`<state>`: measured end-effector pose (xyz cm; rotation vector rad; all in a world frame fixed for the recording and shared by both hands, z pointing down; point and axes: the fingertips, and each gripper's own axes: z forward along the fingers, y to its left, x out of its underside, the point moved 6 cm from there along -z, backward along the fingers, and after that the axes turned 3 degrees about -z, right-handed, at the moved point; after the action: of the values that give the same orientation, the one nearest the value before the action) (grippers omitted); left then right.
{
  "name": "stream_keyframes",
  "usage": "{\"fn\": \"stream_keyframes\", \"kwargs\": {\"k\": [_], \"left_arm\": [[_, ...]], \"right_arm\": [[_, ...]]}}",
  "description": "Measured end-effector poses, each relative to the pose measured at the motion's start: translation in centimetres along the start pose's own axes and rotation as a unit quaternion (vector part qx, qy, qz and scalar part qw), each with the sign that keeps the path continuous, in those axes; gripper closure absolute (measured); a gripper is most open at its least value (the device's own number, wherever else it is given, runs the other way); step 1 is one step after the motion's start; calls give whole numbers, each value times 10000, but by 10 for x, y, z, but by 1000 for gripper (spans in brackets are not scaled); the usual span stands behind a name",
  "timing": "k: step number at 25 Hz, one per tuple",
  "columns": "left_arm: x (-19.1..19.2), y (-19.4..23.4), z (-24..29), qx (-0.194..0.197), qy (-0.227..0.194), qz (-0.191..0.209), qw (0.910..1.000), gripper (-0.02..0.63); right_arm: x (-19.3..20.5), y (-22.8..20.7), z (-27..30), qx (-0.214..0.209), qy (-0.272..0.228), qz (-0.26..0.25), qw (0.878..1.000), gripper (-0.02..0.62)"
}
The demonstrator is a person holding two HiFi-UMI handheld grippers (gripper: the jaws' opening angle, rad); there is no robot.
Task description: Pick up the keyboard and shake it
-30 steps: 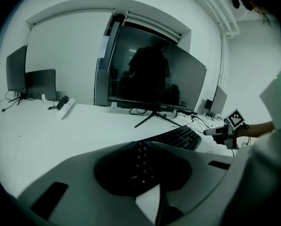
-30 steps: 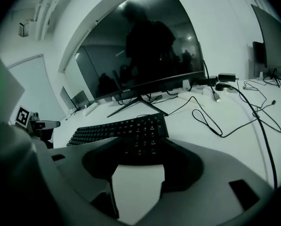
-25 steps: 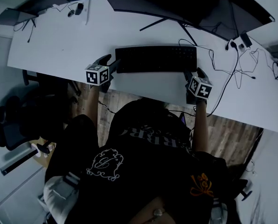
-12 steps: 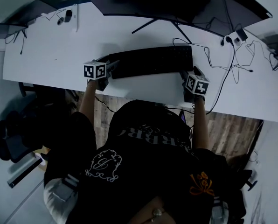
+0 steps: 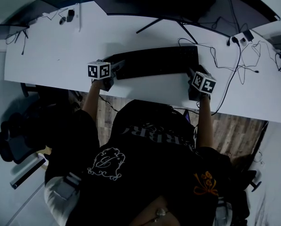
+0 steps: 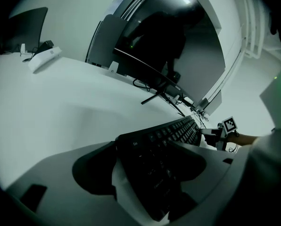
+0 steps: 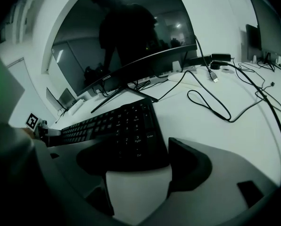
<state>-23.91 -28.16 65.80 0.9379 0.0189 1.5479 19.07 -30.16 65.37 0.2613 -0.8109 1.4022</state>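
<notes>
The head view is looking steeply down from above the person onto the bench [image 5: 51,51], taking in the whole keyboard [image 5: 154,61] from well off. The left gripper view is riding low on the left tool [image 5: 114,69], facing along the keys toward the right tool [image 5: 194,74]. The right gripper view is facing back the other way. Both are sitting close, their jaws having just been opening with the keyboard's ends between them. All three views are sharing the keyboard and the monitor [image 5: 178,4].

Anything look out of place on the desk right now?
The keyboard lies slightly askew to the front edge of the desk, with its right end farther back. Loose cables sprawl on the desk just beyond that end. Nothing looks spilled or damaged.
</notes>
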Motion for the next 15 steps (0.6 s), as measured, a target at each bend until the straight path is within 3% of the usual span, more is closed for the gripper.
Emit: {"fn": "stream_keyframes", "kwargs": {"k": [5,8,15], "left_arm": [[-5,2,0,-66,-410,-442,9982,278],[-15,1,-5,-120,-821,-618,9946,317],[-54,-17,-24,-124,-1141,181,9932,324]], "right_arm": [[0,-5,-2,-214,42,170,9996,284],[3,-5,-5,-267,38,301,9992,304],[5,-4,-11,-534,-197,614,9965,307]]}}
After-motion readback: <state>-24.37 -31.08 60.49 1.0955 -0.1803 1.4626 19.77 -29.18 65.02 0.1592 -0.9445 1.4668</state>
